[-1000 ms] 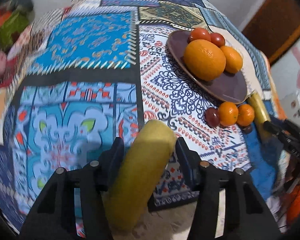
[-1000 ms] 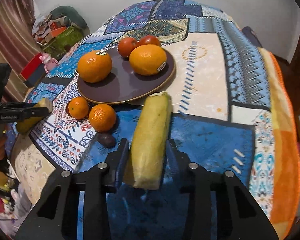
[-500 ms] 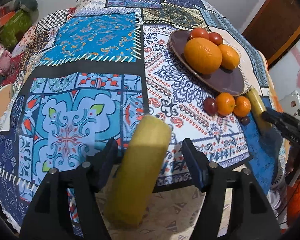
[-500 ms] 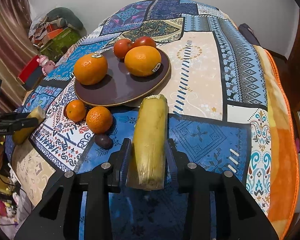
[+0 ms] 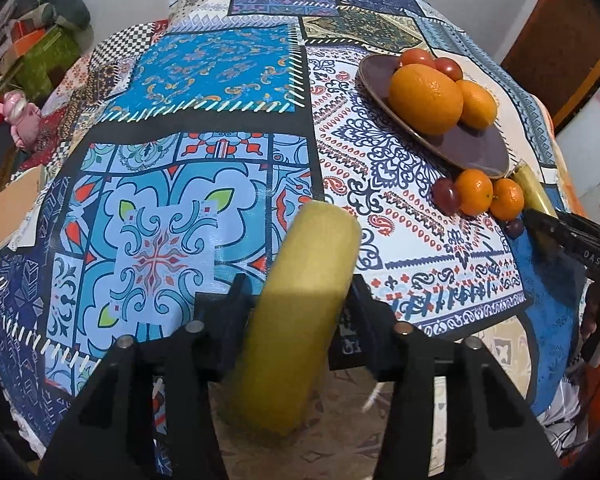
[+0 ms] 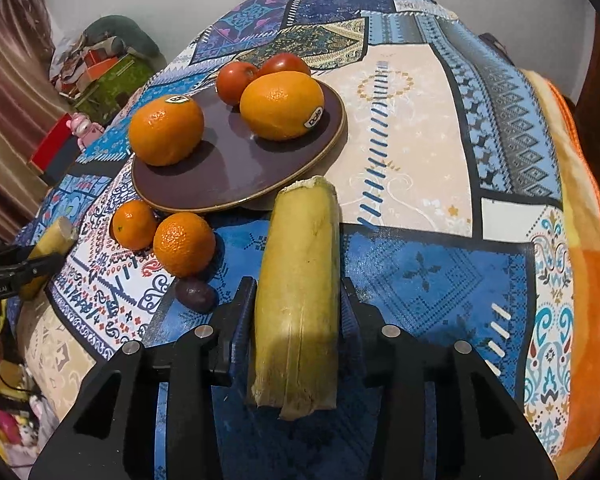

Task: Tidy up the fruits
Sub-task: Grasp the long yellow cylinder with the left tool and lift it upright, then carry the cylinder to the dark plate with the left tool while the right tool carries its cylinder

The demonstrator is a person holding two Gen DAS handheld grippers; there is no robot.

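Since half a second ago the left gripper (image 5: 296, 304) has narrowed its jaws again after a brief widening, and they now close in on the yellow banana piece (image 5: 296, 320) that stands between them; its near end is blurred, so I cannot be sure how firmly the pads press, but both sit against its sides and it looks held. The view over the patterned tablecloth (image 5: 180, 184) has shifted a little, with more of the blue floral square showing ahead of the gripper.

The right gripper (image 6: 298, 320) is clamped on a second banana piece (image 6: 300, 288), which points forward along the fingers with its cut tip just short of the rim of the brown plate (image 6: 236, 172). This piece hangs above a blue patch of the cloth, near the front edge of the table.

On the plate lie two large oranges (image 6: 166, 130) and two tomatoes (image 6: 236, 80), the tomatoes at the far side and touching one orange. Just off the plate's near rim sit two small tangerines (image 6: 184, 242), touching each other, with a dark plum-like fruit (image 6: 194, 294) beside them on the cloth. In the left wrist view another dark red fruit (image 5: 446, 196) rests against the tangerines.

A pink toy (image 5: 20, 120) and piled clutter lie beyond the table's far left edge.
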